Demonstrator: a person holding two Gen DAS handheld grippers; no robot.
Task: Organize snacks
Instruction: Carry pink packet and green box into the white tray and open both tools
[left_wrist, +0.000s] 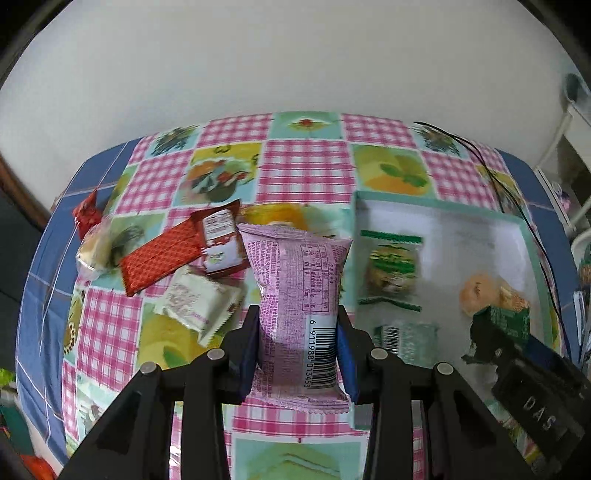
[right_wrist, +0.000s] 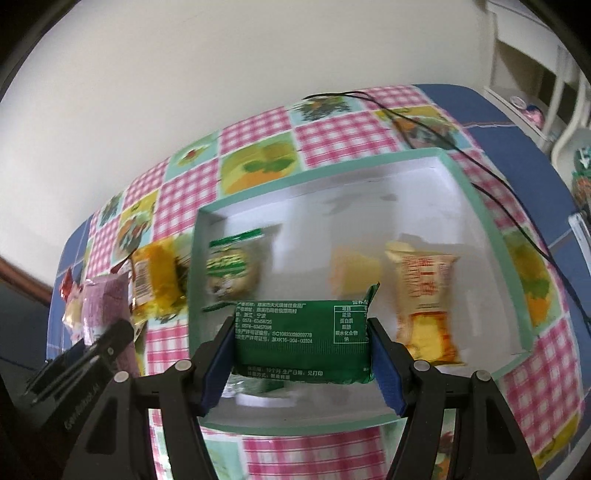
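Note:
My left gripper (left_wrist: 297, 332) is shut on a pink snack packet (left_wrist: 299, 273), held upright above the checked tablecloth just left of the box. My right gripper (right_wrist: 300, 325) is shut on a dark green packet (right_wrist: 303, 332) over the near part of the teal-rimmed white box (right_wrist: 476, 206). In the left wrist view the right gripper (left_wrist: 491, 332) with its green packet (left_wrist: 506, 319) hangs over the box (left_wrist: 436, 205). Inside lie a green-and-white packet (right_wrist: 231, 269), a yellow-orange packet (right_wrist: 424, 295) and a blurred pale orange snack (right_wrist: 354, 273).
Loose snacks lie left of the box: a long red packet (left_wrist: 162, 258), a red-and-white packet (left_wrist: 221, 243), a white packet (left_wrist: 199, 299), a clear-wrapped cake (left_wrist: 94, 251), a yellow packet (right_wrist: 155, 277). A black cable (right_wrist: 480, 184) runs behind the box. A wall stands behind the table.

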